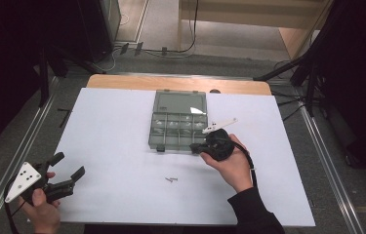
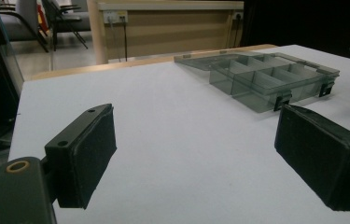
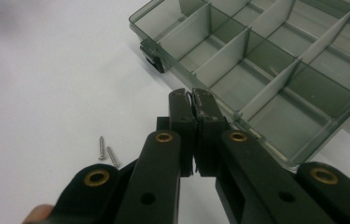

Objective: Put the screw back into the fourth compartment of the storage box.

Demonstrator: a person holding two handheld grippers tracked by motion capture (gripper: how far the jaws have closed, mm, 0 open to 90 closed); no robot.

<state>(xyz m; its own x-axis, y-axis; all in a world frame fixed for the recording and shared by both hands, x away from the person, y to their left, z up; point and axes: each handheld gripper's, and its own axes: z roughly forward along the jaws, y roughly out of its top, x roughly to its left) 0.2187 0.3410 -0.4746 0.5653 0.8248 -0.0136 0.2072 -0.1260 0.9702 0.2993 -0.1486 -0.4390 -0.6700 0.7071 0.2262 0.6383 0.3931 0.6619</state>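
1. Right gripper: jaws pressed together at the front edge of the box (anything pinched too small to tell).
2. Screws: two, side by side, behind those tips toward the person, long axes roughly along the jaws.
3. Left gripper: wide, well apart from both.

Grey floor — wooden counter

My closed right gripper hides whatever its pads pinch. The smoky clear plastic compartment box runs off the right gripper view's top and right edges. From above, small pale bits in its cells are too tiny to identify.
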